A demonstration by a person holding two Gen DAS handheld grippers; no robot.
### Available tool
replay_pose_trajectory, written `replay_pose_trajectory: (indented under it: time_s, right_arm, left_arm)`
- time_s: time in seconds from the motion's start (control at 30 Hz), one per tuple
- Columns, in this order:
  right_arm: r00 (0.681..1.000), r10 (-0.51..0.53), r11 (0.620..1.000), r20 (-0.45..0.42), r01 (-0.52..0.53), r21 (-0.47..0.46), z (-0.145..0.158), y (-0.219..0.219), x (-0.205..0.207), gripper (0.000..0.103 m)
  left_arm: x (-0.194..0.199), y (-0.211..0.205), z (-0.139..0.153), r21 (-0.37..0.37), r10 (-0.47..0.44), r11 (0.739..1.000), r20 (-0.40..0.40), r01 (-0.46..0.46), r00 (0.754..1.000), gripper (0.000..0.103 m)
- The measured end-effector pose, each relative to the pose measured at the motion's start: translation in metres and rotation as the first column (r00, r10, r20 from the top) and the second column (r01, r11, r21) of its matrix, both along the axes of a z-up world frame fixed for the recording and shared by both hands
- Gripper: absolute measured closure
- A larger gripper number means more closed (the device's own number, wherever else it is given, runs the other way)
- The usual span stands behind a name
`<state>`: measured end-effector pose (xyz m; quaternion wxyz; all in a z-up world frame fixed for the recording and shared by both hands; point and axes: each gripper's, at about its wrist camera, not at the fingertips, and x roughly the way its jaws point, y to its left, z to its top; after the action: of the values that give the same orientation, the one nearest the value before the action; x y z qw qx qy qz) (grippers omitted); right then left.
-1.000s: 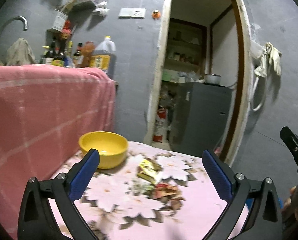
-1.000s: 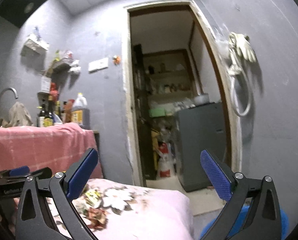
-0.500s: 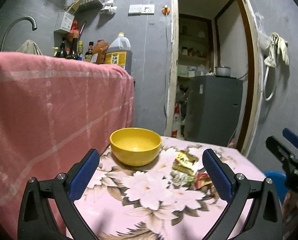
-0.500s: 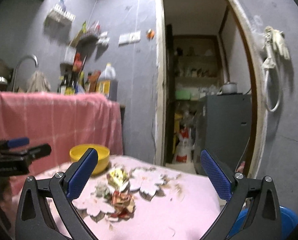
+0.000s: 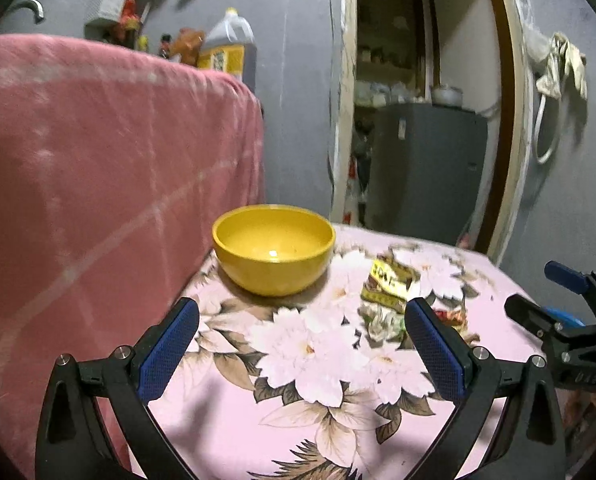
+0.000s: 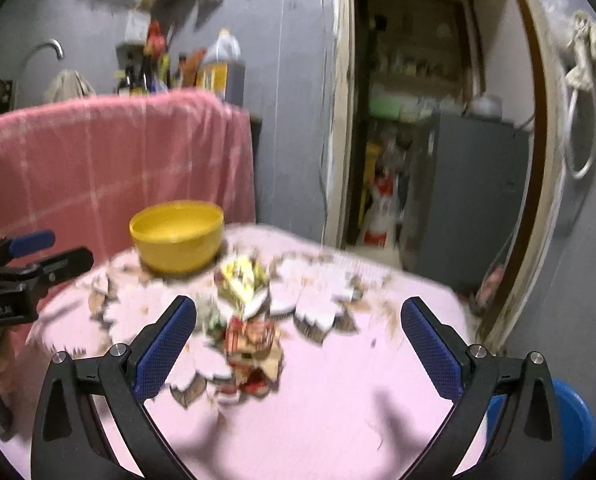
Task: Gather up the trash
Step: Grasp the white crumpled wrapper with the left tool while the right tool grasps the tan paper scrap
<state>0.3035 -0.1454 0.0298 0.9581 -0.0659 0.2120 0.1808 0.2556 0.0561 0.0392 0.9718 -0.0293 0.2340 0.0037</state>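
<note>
though blurred, yellow wrapper [image 5: 385, 285] print stays unreadable.

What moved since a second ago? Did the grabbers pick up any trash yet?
Both grabbers came closer to the table: the yellow bowl and the wrappers look bigger now. The left gripper faces the bowl, the right gripper faces the wrappers. Nothing is picked up; both stay open, and bowl and wrappers lie where they were.

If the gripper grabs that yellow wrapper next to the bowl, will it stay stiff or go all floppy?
Probably floppy: the yellow wrapper already lies crumpled on the tablecloth, so it should squash between the fingers. It looks thin, so likely very light. Its surface seems glossy, so it might slip.
</note>
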Motion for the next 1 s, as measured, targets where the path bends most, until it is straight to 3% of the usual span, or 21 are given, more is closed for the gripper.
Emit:
replay_pose_trajectory:
  time_s: [0.2, 0.3, 0.4, 0.53, 0.63, 0.7, 0.8, 1.0]
  right_arm:
    - [0.981, 0.053, 0.998, -0.187, -0.059, -0.025, -0.022, 0.007, 0.019, 0.009]
    - [0.964, 0.070, 0.996, -0.258, -0.083, -0.040, -0.032, 0.011, 0.031, 0.019]
    - [0.946, 0.080, 0.995, -0.313, -0.097, -0.038, -0.040, 0.013, 0.040, 0.022]
    - [0.933, 0.092, 0.993, -0.347, -0.110, -0.033, -0.043, 0.015, 0.049, 0.023]
    - [0.909, 0.115, 0.991, -0.401, -0.131, -0.014, -0.049, 0.015, 0.058, 0.035]
    - [0.899, 0.127, 0.990, -0.419, -0.141, -0.001, -0.050, 0.014, 0.059, 0.049]
    - [0.885, 0.141, 0.987, -0.443, -0.161, -0.007, -0.054, 0.016, 0.060, 0.062]
    - [0.876, 0.157, 0.982, -0.456, -0.185, -0.019, -0.056, 0.016, 0.054, 0.072]
  left_arm:
    - [0.022, -0.002, -0.010, -0.040, -0.052, 0.998, -0.098, 0.048, 0.994, 0.003]
    - [0.031, -0.007, -0.014, -0.043, -0.086, 0.996, -0.137, 0.080, 0.987, 0.007]
    - [0.037, -0.014, -0.016, -0.045, -0.123, 0.992, -0.160, 0.117, 0.979, 0.010]
    - [0.048, -0.025, -0.020, -0.042, -0.180, 0.984, -0.203, 0.175, 0.963, 0.017]
    - [0.059, -0.030, -0.024, -0.052, -0.208, 0.978, -0.247, 0.201, 0.946, 0.027]
    - [0.066, -0.032, -0.025, -0.062, -0.219, 0.976, -0.266, 0.210, 0.939, 0.032]
    - [0.073, -0.034, -0.027, -0.074, -0.235, 0.972, -0.284, 0.223, 0.930, 0.036]
    - [0.087, -0.042, -0.033, -0.066, -0.257, 0.966, -0.316, 0.249, 0.913, 0.040]
